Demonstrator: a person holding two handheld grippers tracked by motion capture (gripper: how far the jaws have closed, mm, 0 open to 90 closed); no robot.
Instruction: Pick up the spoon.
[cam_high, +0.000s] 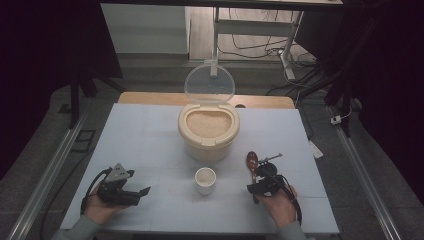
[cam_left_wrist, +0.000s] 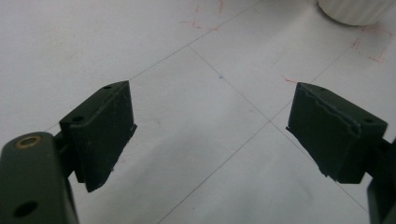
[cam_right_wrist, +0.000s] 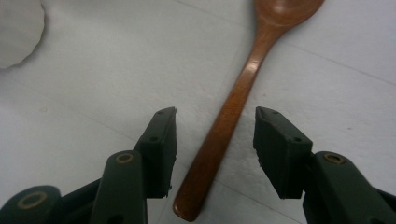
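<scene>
A brown wooden spoon (cam_right_wrist: 233, 102) lies flat on the white table, bowl pointing away from me; from above the spoon (cam_high: 252, 161) sits right of the small white cup (cam_high: 205, 180). My right gripper (cam_right_wrist: 215, 135) is open, its jaws either side of the spoon's handle near its end, not touching it. From above the right gripper (cam_high: 263, 181) is held low over the handle. My left gripper (cam_left_wrist: 210, 126) is open over bare table, and it (cam_high: 131, 192) rests at the front left. A cream rice container (cam_high: 208, 131) full of rice stands behind the cup, its clear lid (cam_high: 209, 83) raised.
The cup's edge (cam_left_wrist: 357, 11) appears at the top right of the left gripper view. The white table (cam_high: 145, 140) ends close behind the container, where a wooden strip (cam_high: 150, 98) runs. Metal rails flank the table on both sides. Cables lie on the floor beyond.
</scene>
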